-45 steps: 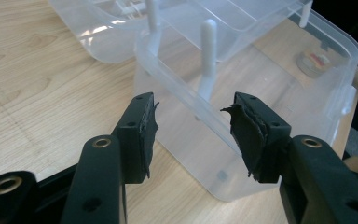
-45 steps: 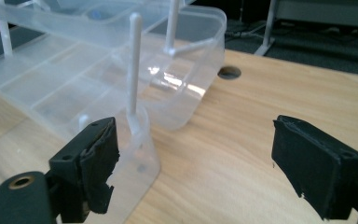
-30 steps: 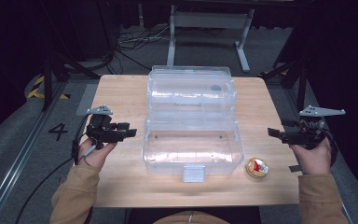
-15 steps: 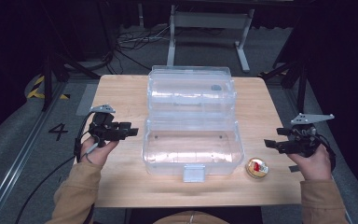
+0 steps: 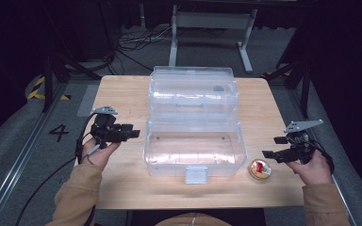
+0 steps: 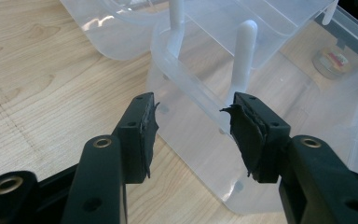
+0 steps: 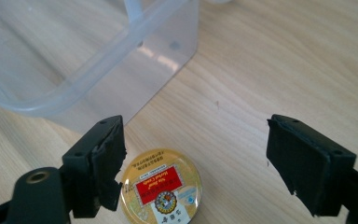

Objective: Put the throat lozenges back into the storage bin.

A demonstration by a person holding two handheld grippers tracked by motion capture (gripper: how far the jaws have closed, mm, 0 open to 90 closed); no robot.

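Observation:
A clear plastic box (image 5: 193, 151) stands open mid-table, its tray and lid (image 5: 193, 94) folded back behind it. A small round gold tin (image 5: 260, 169) with a red label lies on the wood right of the box's front corner. My right gripper (image 5: 274, 147) hovers just right of the tin, open; its jaws have just been opening with nothing between them. In the right gripper view the tin (image 7: 161, 189) lies beside the left jaw of that gripper (image 7: 196, 154). My left gripper (image 5: 134, 132) is open at the box's left wall, the rim (image 6: 186, 84) ahead of its jaws (image 6: 191, 128).
The wooden table (image 5: 122, 94) has bare surface left and right of the box. A white latch (image 5: 196, 174) sticks out at the box's front. Beyond the table are a dark floor, cables and a metal stand (image 5: 207, 28).
My right hand has sunk towards the table and come a little nearer the tin. The left hand and the box have stayed put.

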